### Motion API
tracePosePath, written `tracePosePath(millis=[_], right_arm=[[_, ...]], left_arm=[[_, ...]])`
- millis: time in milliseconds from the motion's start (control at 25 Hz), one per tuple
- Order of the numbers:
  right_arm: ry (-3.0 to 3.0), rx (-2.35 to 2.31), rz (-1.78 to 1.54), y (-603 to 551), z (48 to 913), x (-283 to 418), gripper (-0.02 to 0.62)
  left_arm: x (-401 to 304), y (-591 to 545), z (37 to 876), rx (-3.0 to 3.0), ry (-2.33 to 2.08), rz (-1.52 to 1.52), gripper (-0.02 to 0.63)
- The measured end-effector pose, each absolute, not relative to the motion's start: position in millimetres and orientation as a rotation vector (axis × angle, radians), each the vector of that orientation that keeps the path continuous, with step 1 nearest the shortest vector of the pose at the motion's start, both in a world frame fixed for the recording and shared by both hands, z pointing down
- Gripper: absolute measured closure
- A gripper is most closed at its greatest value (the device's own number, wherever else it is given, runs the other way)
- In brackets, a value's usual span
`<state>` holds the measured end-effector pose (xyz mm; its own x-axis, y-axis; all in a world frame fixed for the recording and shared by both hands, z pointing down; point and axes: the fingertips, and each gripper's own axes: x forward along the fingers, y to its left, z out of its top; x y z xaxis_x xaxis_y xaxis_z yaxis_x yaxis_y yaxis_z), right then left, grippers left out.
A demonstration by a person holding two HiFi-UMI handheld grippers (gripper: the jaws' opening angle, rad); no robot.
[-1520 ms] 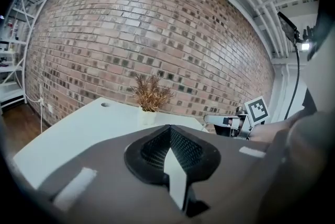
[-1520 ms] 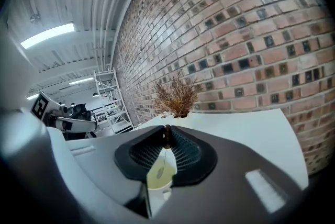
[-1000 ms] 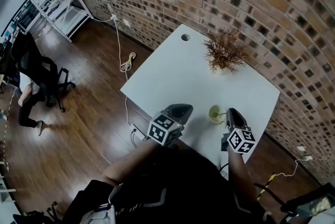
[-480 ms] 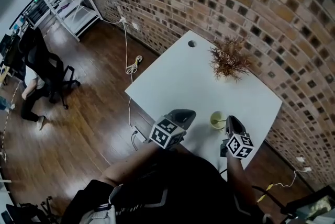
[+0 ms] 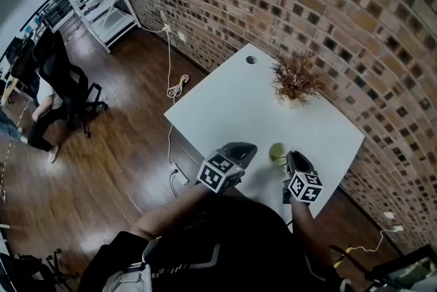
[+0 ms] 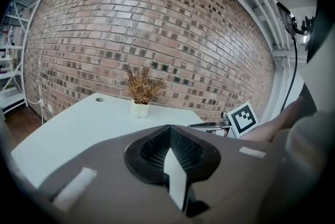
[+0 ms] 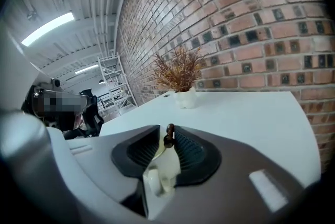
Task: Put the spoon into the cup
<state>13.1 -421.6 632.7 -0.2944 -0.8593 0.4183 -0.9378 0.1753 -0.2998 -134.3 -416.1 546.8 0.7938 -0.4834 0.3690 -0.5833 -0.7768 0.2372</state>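
Now your right gripper point(image 7: 166, 131) is letting go. Its jaws are opening, and the spoon point(image 7: 168, 135) stands in the gap between them with its dark knobbed end showing, no longer pinched from both sides. A second ago those jaws sat narrower on the handle. In the head view the gripper's nose then stood a little back from the cup point(image 5: 276, 151). It now sits right at the cup's near rim, so the handle is hidden in that view.

In the right gripper view, something pale shows through the gap below the knob, which I take for the cup. That suggests the bowl end is already down inside. I judge the placing all but done. What remains is to widen the jaws fully and draw back along the handle without dragging it or tipping the cup, which is probably light and sits toward the near edge of the table point(image 5: 232, 99).

Your left gripper point(image 6: 170, 129) hovers beside with jaws together and holds nothing. The plant point(image 5: 295, 78) stands well apart at the far side.
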Motion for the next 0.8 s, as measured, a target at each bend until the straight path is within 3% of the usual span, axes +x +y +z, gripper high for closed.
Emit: tracePosePath(millis=[80, 280, 600, 800], right_arm=[[-2.308, 1.727, 0.766, -418, 631, 10, 0.445], [-2.335, 1.707, 0.751, -407, 618, 18, 0.410], [-2.355, 1.757, 0.684, -369, 573, 55, 0.409], [-2.419, 1.757, 0.600, -346, 527, 73, 0.458]], left_arm=[[-133, -410, 543, 2.640, -0.827, 0.411, 0.611], [-133, -397, 535, 2.630, -0.880, 0.395, 0.611], [-111, -360, 517, 2.649, -0.871, 0.301, 0.611], [-95, -331, 499, 2.654, -0.884, 0.255, 0.611]])
